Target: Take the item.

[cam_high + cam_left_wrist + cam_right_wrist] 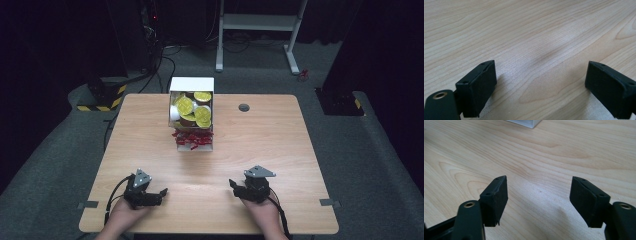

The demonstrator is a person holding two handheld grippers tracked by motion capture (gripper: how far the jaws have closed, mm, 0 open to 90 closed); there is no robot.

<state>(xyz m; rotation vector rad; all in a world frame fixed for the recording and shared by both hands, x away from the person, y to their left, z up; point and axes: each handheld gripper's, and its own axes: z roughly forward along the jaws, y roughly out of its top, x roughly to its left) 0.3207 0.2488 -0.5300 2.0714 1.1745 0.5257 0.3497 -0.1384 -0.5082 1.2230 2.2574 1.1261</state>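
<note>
Grippers, left gripper (161, 191) and right gripper (233, 184), are rested near the table's (280, 150) front edge with jaws apart on nothing, well short of the white box (192, 114) of yellow-lidded cups (184, 105), evidently awaiting a reach.

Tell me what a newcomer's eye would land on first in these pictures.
The white box at the far middle of the wooden table draws the eye: it holds round yellow-green lidded cups above a tangle of red shreds. Near the table's front edge, the left gripper and right gripper rest in the person's hands, fingers apart and empty.
</note>
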